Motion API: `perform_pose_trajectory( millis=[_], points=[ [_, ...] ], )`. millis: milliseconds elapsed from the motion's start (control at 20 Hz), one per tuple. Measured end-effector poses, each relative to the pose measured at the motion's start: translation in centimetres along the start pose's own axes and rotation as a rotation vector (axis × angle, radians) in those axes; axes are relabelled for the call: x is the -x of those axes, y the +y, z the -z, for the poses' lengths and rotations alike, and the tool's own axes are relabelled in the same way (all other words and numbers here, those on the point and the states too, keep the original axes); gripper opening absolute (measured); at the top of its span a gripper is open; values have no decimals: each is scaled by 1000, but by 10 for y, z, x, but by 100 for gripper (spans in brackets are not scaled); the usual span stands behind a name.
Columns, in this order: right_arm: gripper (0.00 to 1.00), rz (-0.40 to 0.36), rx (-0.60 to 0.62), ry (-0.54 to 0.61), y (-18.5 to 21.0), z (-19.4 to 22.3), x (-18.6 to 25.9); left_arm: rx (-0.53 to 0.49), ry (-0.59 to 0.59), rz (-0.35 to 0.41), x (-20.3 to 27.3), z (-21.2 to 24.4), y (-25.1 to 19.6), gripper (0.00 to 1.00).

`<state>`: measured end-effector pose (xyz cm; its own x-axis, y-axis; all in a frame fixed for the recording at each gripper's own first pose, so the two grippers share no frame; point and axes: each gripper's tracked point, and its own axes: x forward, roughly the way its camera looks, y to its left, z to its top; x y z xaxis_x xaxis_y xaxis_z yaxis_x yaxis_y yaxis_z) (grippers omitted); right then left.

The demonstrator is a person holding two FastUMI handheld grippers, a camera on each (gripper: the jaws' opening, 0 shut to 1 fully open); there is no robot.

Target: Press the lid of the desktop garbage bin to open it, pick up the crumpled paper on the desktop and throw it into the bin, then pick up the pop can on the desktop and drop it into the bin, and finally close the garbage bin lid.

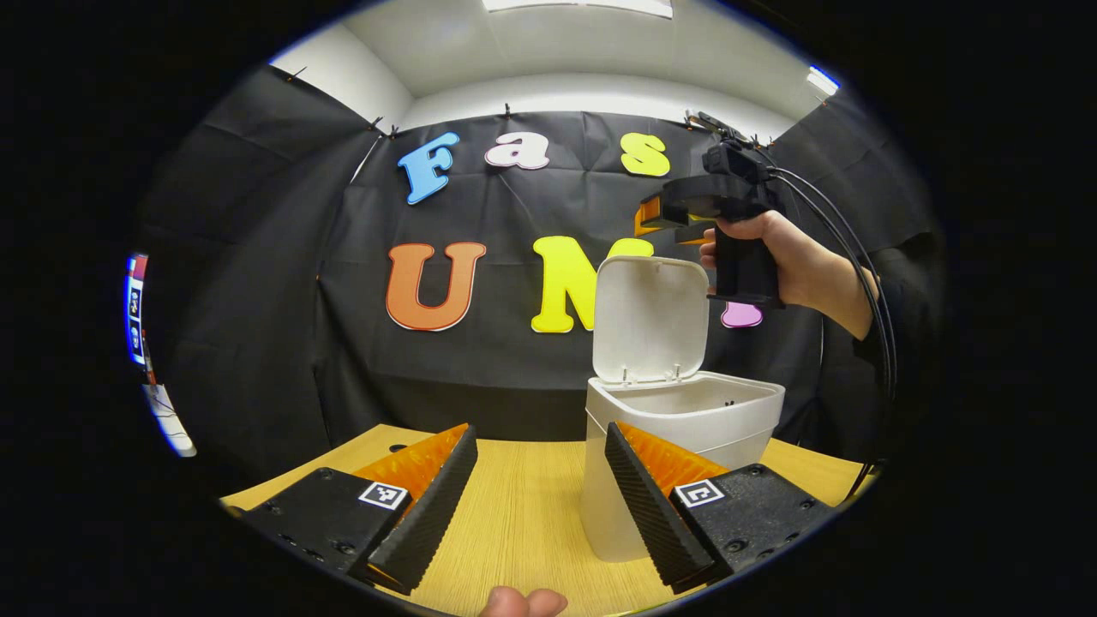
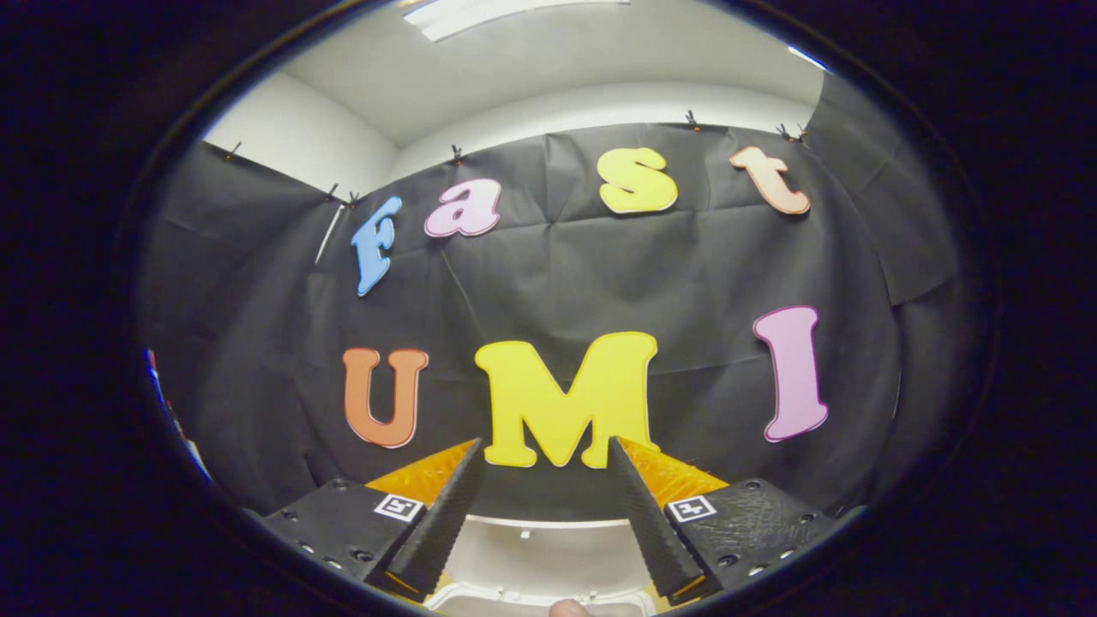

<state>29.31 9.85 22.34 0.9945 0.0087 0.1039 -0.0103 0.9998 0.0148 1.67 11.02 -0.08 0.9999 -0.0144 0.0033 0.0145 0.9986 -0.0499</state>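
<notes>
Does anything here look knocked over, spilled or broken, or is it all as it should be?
Nothing stands out. The white bin stands upright on the wooden table with its lid swung up, undamaged. The right gripper hovers above it, open and empty; no spill visible.

Bin (image 1: pixel 677 446): on the table (image 1: pixel 523 514), before the wall.
Lid (image 1: pixel 649 319): upright behind the opening.
Right gripper (image 1: pixel 664 221): above the lid.

The garbage bin (image 1: pixel 686 411) and its lid (image 1: pixel 649 317) are plain white. The counter (image 1: pixel 523 514) shows pale yellow wood grain, and the booth's wall (image 1: pixel 514 343) is black cloth.
</notes>
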Motion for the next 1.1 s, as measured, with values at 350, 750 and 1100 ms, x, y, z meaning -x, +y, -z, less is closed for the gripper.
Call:
perform_pose_trajectory(
  millis=[350, 750, 1100],
  points=[
    [89, 2, 1, 83, -1, 27, -8, -2, -5, -6, 4, 0, 4, 97],
    [86, -33, 13, 149, -4, 41, 5, 4, -6, -17, 10, 1, 3, 97],
    [87, -115, 11, 246, 0, 64, 72, -24, -17, -47, 16, 7, -3, 97]
  ],
)
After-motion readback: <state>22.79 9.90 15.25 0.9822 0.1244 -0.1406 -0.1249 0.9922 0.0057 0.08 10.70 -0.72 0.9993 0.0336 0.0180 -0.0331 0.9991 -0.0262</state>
